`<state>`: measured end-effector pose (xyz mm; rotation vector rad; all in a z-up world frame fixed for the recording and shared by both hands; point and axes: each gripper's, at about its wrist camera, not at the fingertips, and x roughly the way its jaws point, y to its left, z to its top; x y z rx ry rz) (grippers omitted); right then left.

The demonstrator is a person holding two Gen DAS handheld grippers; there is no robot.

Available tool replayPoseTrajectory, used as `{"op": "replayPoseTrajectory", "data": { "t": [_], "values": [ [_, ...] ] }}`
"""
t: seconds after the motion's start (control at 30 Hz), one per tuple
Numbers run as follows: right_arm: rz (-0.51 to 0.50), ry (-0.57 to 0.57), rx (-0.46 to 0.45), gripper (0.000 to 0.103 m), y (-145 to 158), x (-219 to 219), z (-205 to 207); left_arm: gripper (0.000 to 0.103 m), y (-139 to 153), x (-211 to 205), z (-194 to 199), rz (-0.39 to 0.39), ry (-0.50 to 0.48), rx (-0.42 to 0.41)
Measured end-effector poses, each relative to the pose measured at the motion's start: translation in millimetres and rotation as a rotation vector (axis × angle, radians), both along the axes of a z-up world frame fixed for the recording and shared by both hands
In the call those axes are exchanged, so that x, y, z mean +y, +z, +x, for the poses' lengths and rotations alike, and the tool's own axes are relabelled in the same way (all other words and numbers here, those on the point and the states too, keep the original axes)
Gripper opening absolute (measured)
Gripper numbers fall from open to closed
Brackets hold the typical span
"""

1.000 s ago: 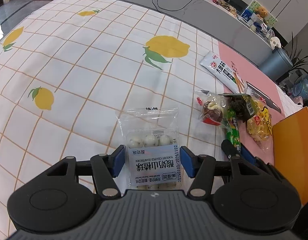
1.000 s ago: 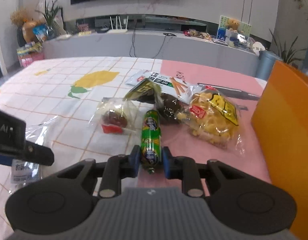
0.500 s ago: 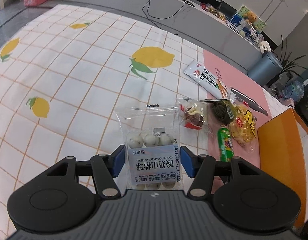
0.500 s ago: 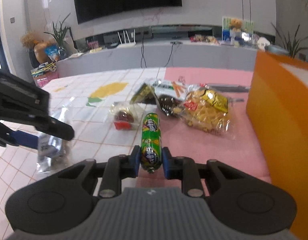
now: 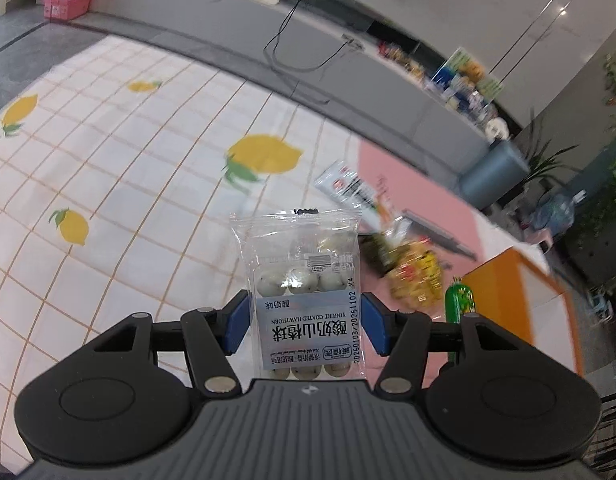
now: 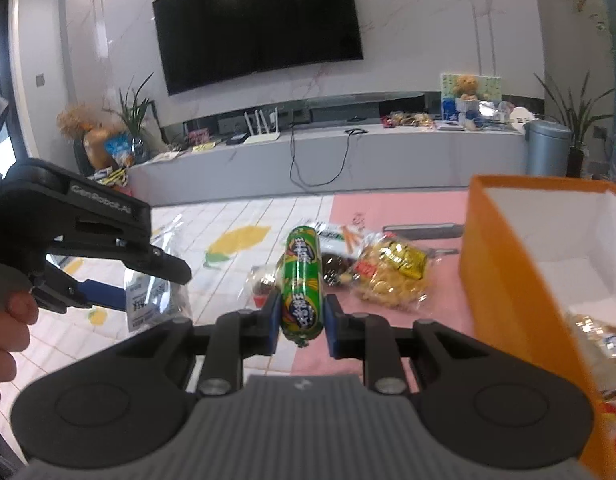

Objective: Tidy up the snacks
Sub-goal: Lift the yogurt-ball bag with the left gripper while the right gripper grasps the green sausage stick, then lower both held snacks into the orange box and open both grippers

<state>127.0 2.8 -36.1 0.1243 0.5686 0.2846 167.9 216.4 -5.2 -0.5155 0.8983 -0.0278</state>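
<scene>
My left gripper is shut on a clear packet of yogurt-coated hawthorn balls and holds it above the lemon-print tablecloth. My right gripper is shut on a green sausage stick, lifted above the table. The sausage also shows in the left wrist view. The left gripper with its packet shows at the left of the right wrist view. An orange box with a white inside stands to the right and holds some packets.
On the table lie a yellow snack bag, a dark wrapped snack, a red-and-clear packet and a white stick packet. A dark flat bar lies on the pink mat. A grey TV bench stands behind.
Both grippers have risen from the table with their snacks. The right gripper has moved nearer the orange box, whose inside now shows.
</scene>
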Motion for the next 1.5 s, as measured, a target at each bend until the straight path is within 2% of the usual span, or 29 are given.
{"op": "replayPoseTrajectory", "data": {
  "t": [0.2, 0.27, 0.37, 0.43, 0.57, 0.7, 0.83, 0.9, 1.1, 1.2, 1.3, 1.37, 1.5],
  "values": [
    [0.028, -0.007, -0.051, 0.020, 33, -33, -15, 0.067, 33, -19, -12, -0.054, -0.017, -0.076],
    [0.039, -0.015, -0.057, 0.020, 46, -50, -20, 0.066, 46, -30, -15, -0.089, -0.038, -0.103],
    [0.017, -0.012, -0.079, 0.020, 63, -85, -32, 0.066, 66, -51, -21, -0.099, -0.059, -0.155],
    [-0.012, -0.049, -0.109, 0.020, 72, -112, -38, 0.066, 79, -72, -24, -0.089, -0.080, -0.185],
    [-0.042, -0.211, -0.173, 0.020, 78, -168, -47, 0.067, 91, -120, -23, -0.089, -0.139, -0.199],
    [-0.014, -0.248, -0.231, 0.020, 69, -217, -58, 0.067, 90, -177, -13, -0.057, -0.229, -0.173],
    [0.145, -0.265, -0.217, 0.020, 55, -260, -58, 0.067, 81, -230, 8, 0.000, -0.289, -0.138],
    [0.170, -0.264, -0.200, 0.020, 47, -271, -55, 0.067, 74, -254, 21, 0.036, -0.308, -0.111],
    [0.255, -0.296, -0.146, 0.020, 25, -295, -33, 0.067, 36, -329, 58, 0.241, -0.382, -0.008],
    [0.270, -0.317, -0.131, 0.020, 20, -304, -28, 0.067, 20, -349, 68, 0.378, -0.402, 0.009],
    [0.295, -0.328, -0.116, 0.020, 17, -309, -26, 0.067, 7, -353, 76, 0.445, -0.384, 0.049],
    [0.306, -0.333, -0.107, 0.020, 16, -310, -26, 0.067, 0, -353, 83, 0.470, -0.380, 0.075],
    [0.315, -0.352, -0.099, 0.020, 15, -310, -24, 0.068, -11, -351, 90, 0.453, -0.380, 0.133]
  ]
}}
